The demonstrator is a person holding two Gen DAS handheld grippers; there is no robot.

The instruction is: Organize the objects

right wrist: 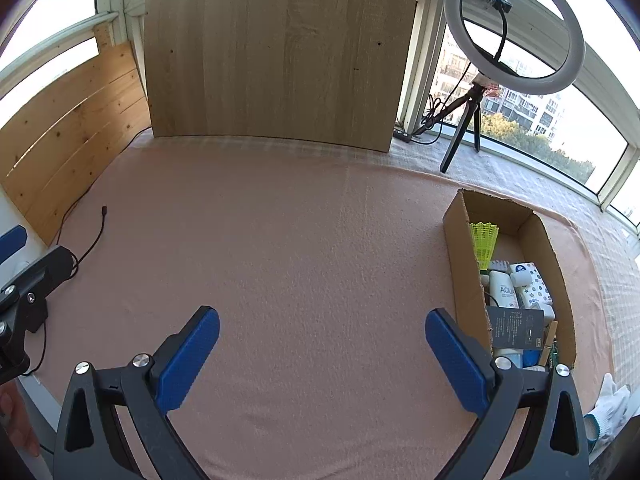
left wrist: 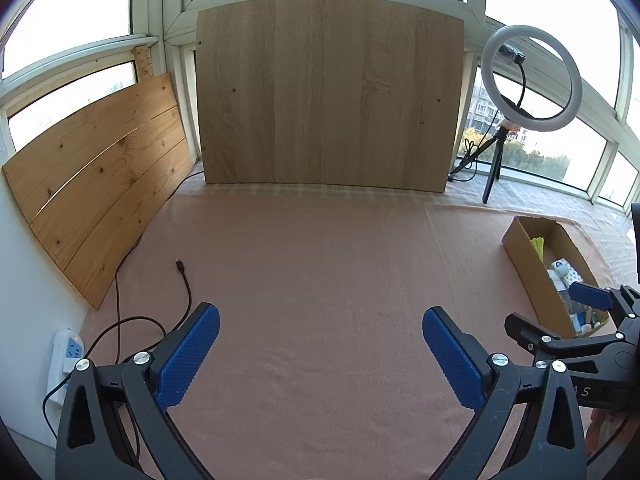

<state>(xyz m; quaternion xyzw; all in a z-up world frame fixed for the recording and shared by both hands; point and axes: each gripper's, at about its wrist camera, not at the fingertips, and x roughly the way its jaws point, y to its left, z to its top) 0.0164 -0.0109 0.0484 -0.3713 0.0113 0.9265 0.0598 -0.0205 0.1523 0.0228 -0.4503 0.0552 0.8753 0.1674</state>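
A pink cloth covers the table (right wrist: 280, 240), which stands against a bank of windows; a large wooden board (right wrist: 276, 48) leans upright at the far edge and a pine-slat panel (left wrist: 100, 184) leans along the left side. At the far right a ring light (right wrist: 516, 28) stands on a small tripod.

The cardboard box (right wrist: 460, 248) sits on the right side of the table. It holds the gathered objects: a yellow shuttlecock (right wrist: 485, 242) at its far end, then a white tube (right wrist: 505, 290), a dotted white pack (right wrist: 532, 280) and a dark grey card (right wrist: 516, 326) nearer.

The left hand-held gripper (left wrist: 320, 354) hovers over the bare cloth with its blue pads spread wide, nothing between them. The right hand-held gripper (right wrist: 322, 354) is likewise wide apart and empty, its right finger just beside the near end of the box.

On the left, a dark cable (left wrist: 186, 284) lies loose on the cloth, and a white power strip (left wrist: 66, 360) sits at the near left edge. A white glove (right wrist: 610, 404) lies at the near right corner.
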